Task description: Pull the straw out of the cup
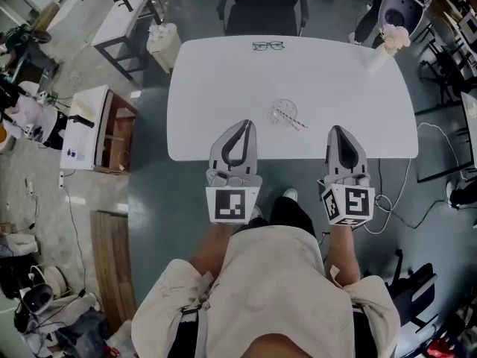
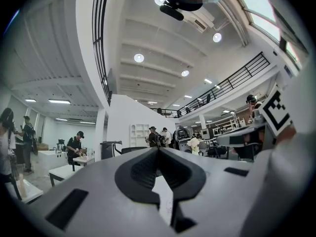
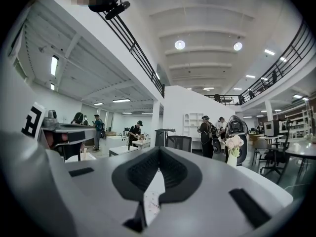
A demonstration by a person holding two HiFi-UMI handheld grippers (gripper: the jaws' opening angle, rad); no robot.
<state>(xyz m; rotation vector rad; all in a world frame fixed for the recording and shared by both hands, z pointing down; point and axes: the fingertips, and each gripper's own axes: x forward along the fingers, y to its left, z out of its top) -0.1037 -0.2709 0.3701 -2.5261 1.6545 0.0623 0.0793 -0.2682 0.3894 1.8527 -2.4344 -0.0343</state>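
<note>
Left gripper [image 1: 244, 125] and right gripper [image 1: 340, 130] are hovering at the table's [image 1: 223, 88] near edge, fingers pressed together on nothing. The clear cup [image 1: 282, 111] is sitting mid-table. The straw [image 1: 293, 119] is probably light and slippery, and the cup tippy, so I'm guessing you pinch the straw's free end gently.

Both forearms reach forward from the body, side by side. The left gripper [image 1: 244, 125] and the right gripper [image 1: 339, 130] point ahead, level with each other. Each is empty, its jaw tips pressed together.
</note>
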